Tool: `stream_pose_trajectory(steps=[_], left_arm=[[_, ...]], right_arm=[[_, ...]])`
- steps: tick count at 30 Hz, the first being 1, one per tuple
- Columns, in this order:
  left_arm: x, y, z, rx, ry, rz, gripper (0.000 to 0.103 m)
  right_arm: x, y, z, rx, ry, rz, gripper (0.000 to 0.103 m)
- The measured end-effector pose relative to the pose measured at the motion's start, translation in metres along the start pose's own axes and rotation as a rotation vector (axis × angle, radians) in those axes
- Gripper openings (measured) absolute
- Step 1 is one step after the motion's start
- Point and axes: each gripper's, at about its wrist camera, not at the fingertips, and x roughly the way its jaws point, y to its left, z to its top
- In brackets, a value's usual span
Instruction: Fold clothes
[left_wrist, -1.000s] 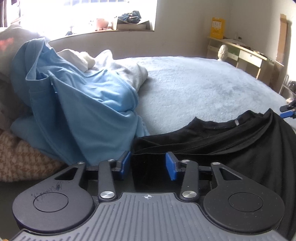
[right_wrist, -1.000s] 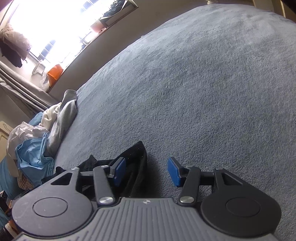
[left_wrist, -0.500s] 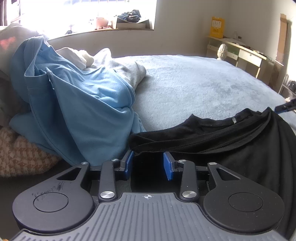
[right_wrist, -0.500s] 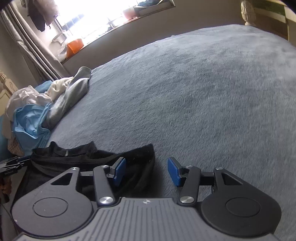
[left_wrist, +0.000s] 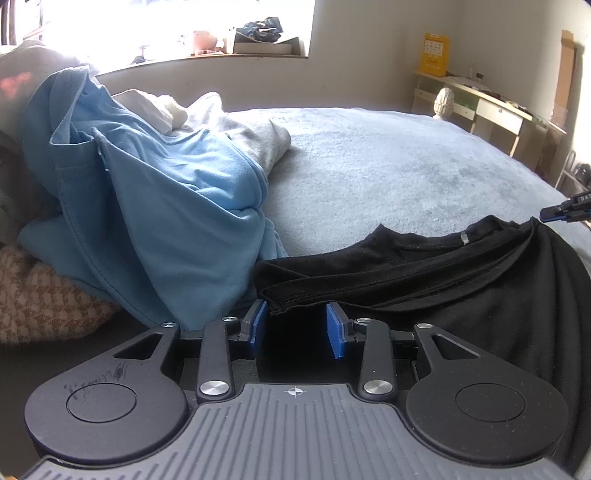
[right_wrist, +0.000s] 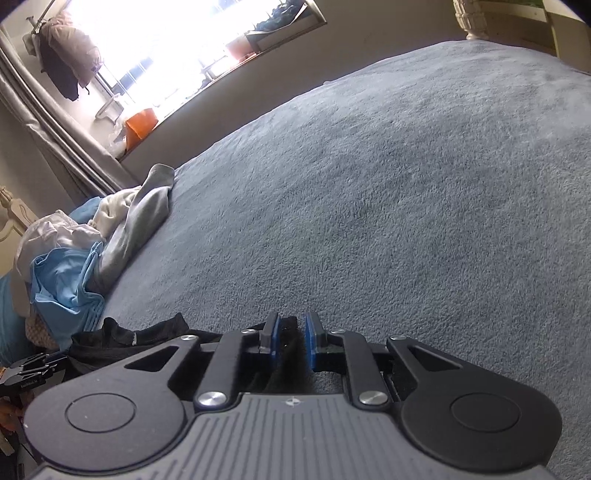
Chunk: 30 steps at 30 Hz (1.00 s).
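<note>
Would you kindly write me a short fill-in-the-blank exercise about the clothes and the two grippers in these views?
1. The garment pinched by the right gripper is coloured ____.
2. The left gripper has its jaws ____ around the black shirt's edge.
3. The pile of clothes beside the black shirt is topped by a light ____ garment.
4. The clothes lie on a grey-blue ____.

Missing words: black; open; blue; bed

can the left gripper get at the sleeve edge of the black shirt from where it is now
Probably yes. The left gripper is open, and the hemmed edge of the black shirt lies just ahead of its fingertips with nothing between them. The blue garment sits close on the left but does not cover that edge.
</note>
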Motion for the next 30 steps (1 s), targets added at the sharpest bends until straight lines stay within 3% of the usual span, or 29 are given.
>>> stream_pose_trajectory(steps=[9,14,22,26,30], left_arm=[[-0.006,0.012,-0.001,-0.033,0.015,-0.006,0.046],[0.002,0.015,-0.004,-0.058,0.033,-0.017,0.045],[0.001,0.009,-0.004,-0.048,0.005,-0.009,0.027],[-0.001,0.012,-0.003,-0.080,-0.014,-0.001,0.015],[-0.003,0.010,-0.003,-0.076,-0.020,0.005,0.007]], right_arm=[[0.004,-0.007,-0.004,0.056,0.022,-0.001,0.019],[0.005,-0.011,-0.005,0.088,0.030,0.002,0.019],[0.009,-0.002,-0.007,0.056,0.038,0.023,0.017],[0.005,0.003,-0.006,0.029,0.009,0.013,0.004],[-0.003,0.006,-0.006,0.022,-0.022,0.013,0.002]])
